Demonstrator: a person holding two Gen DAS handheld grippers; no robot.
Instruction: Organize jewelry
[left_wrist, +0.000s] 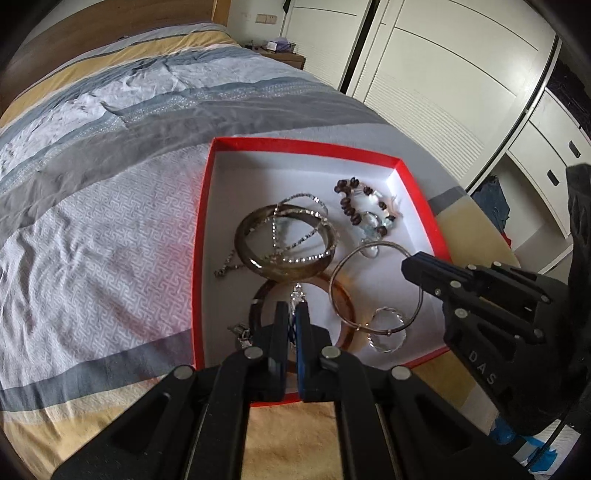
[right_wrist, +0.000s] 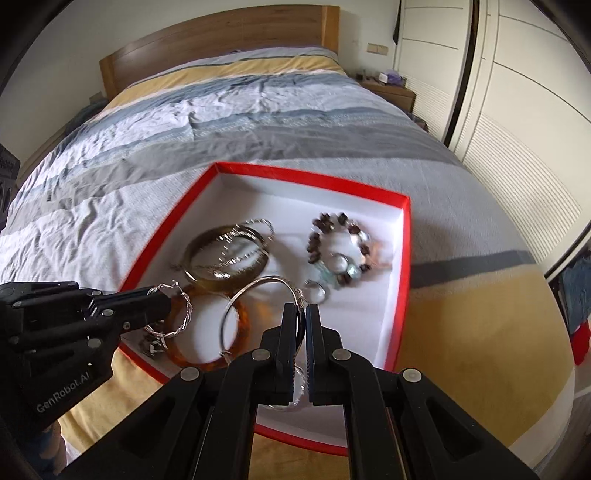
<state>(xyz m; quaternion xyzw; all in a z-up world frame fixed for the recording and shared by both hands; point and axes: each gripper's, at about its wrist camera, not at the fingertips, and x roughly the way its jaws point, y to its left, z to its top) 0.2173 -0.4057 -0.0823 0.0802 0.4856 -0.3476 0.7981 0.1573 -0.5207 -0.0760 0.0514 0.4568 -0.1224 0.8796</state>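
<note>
L wrist view: left gripper (left_wrist: 291, 317) has its fingers all but together, apparently clamped on a twisted silver hoop (left_wrist: 296, 295) seen edge-on, poking straight fwd from the tips over the amber bangle (left_wrist: 345, 306) at the near end of the red box (left_wrist: 201, 221). The box sits on the bed w/ all the jewelry inside: dark bangle (left_wrist: 288, 271) mid-box under a sparkly chain, bead bracelet (left_wrist: 349, 206) far right. Right gripper (left_wrist: 410, 264) comes in from the right, tip touching the far-right edge of the thin silver hoop (left_wrist: 373, 244). That hoop lies roughly flat, just right of the L tips, and a 2nd twisted hoop (left_wrist: 387, 310) overlaps its near edge. R wrist view: right gripper (right_wrist: 301, 321) fingers are nearly closed w/ the thin silver hoop (right_wrist: 273, 279) running into the narrow gap, so prob. gripped on its rim. The hoop's plane spreads left and fwd from the tips, toward the left gripper (right_wrist: 164, 304). That one enters from the left, pinched on the top of the twisted silver hoop (right_wrist: 190, 306), which hangs below its tip, over the amber bangle (right_wrist: 207, 363). View is a bit blurred. Each gripper seems to carry its own piece. Free box floor lies fwd and left, beyond the dark bangle, nearer the L side. Hoops are close, so snagging looks the main risk when lifting apart.
</note>
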